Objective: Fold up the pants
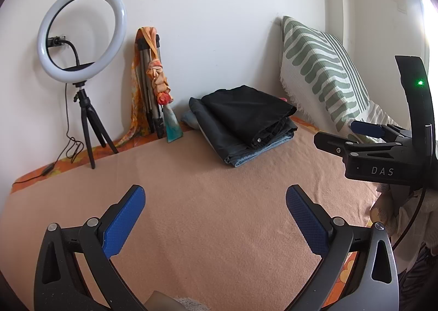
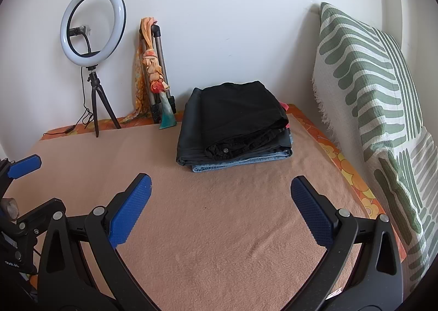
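Black pants [image 2: 241, 116] lay folded atop stack [image 2: 235, 157] at far end of bed [image 2: 219, 242], near striped pillow [image 2: 369, 78]. Left tool [image 1: 215, 218] spread, empty, hovering over blanket. Right tool [image 2: 220, 209] likewise spread, empty. Risk: loose waistband edge overhanging; careless nudge likely to topple or unfold stack.

Both wrist cams sit low over the peach blanket [image 1: 208, 201], looking forward along their own blue pads toward the white back wall. Left cam is further left and slightly further back: right gripper [image 1: 364, 130] shows at its right edge. Right cam catches the left gripper [image 2: 24, 166] at its left edge. Shared: ring light [image 2: 93, 26] upper left, folded pants stack [image 2: 235, 127] centre, striped pillow [image 1: 323, 72] right.
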